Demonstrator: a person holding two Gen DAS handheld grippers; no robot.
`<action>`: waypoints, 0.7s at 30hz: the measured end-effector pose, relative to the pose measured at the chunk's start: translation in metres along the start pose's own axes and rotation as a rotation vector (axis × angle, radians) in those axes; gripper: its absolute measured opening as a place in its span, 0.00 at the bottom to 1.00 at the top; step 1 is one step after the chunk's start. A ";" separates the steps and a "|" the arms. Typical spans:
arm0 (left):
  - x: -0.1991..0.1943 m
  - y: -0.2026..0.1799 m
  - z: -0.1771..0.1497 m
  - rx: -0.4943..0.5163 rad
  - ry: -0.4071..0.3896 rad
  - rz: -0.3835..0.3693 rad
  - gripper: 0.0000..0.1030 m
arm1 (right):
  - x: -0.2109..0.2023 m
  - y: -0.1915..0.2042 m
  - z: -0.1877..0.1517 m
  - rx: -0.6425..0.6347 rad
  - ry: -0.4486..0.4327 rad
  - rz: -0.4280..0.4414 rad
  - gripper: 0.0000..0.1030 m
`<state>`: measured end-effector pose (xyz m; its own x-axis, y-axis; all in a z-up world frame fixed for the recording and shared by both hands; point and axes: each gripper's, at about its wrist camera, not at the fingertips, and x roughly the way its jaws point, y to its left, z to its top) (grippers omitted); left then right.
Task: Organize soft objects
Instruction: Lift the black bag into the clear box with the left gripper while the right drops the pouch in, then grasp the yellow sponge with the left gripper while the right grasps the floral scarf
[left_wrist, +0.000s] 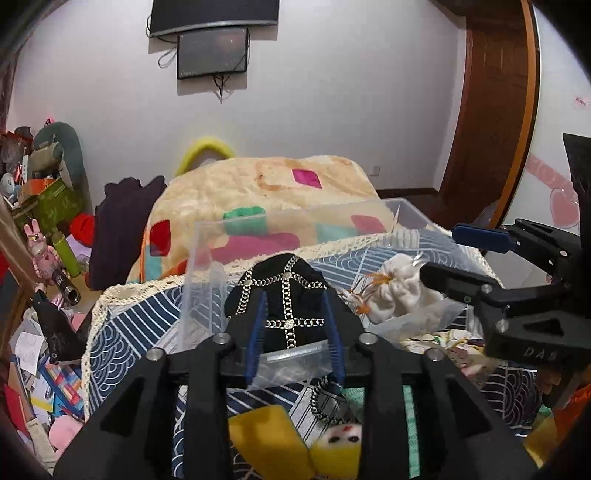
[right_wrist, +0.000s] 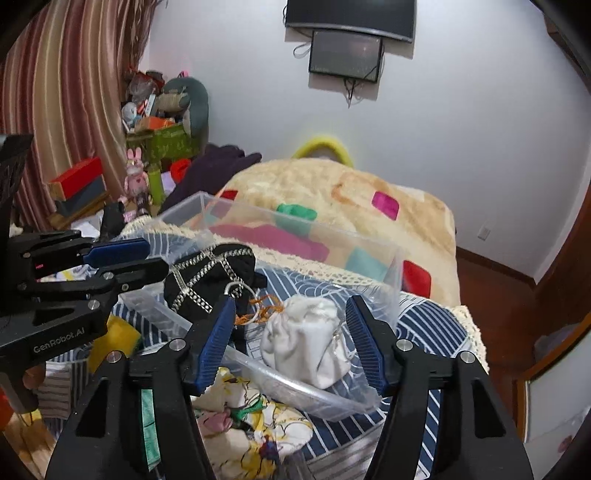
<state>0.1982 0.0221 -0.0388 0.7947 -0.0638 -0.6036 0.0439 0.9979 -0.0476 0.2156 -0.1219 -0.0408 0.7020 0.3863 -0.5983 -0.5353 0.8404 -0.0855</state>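
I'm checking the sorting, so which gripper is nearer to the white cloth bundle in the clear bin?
Right. The right gripper has its open fingers on either side of the white cloth bundle. The left gripper is off to one side, around the black chained item.

The clear bin (right_wrist: 373, 236) is open on top, so dropping in from above works. Its near wall blocks a low approach (the black pouch (right_wrist: 207, 273) and white pouch (right_wrist: 306, 339) crowd the floor).
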 end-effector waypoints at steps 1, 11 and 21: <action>-0.004 0.001 0.001 -0.001 -0.006 0.000 0.38 | -0.005 -0.001 0.001 0.007 -0.012 0.003 0.57; -0.054 0.007 -0.006 -0.037 -0.118 0.030 0.76 | -0.053 0.008 0.000 0.026 -0.156 -0.007 0.70; -0.057 0.010 -0.043 -0.024 -0.114 0.113 0.94 | -0.054 0.025 -0.023 0.013 -0.160 0.009 0.79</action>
<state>0.1277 0.0355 -0.0393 0.8573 0.0516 -0.5122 -0.0630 0.9980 -0.0050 0.1540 -0.1299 -0.0288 0.7633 0.4490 -0.4645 -0.5370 0.8407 -0.0699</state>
